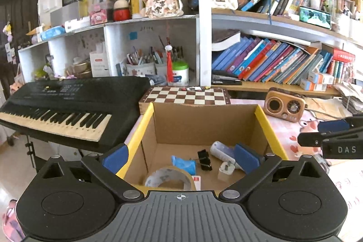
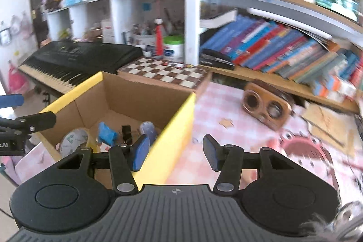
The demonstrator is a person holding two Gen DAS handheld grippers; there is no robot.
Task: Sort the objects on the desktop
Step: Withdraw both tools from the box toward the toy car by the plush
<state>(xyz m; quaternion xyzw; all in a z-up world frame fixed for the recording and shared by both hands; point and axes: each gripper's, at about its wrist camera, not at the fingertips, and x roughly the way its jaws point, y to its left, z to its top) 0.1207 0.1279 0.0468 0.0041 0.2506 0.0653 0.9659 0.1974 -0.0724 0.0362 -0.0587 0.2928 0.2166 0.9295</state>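
Note:
A cardboard box with yellow rims (image 1: 264, 119) stands open on the desk. In it lie a tape roll (image 1: 169, 176), a blue packet (image 1: 185, 163), a black binder clip (image 1: 204, 160), a white tube (image 1: 223, 151) and a white plug (image 1: 226, 170). My left gripper (image 1: 180, 158) hangs above the box's near edge, open wide and holding nothing. My right gripper (image 2: 176, 151) hovers over the box's right yellow wall (image 2: 174, 128), open with nothing between its blue pads (image 2: 141, 150). The tape roll (image 2: 73, 142) and blue packet (image 2: 106, 133) also show in the right wrist view.
A wooden retro speaker (image 1: 285, 107) sits on the pink checked cloth (image 2: 215, 110) right of the box. Behind the box lies a chessboard (image 1: 185, 95), and a black keyboard (image 1: 56, 106) stands to the left. Crowded bookshelves (image 1: 272, 60) line the back.

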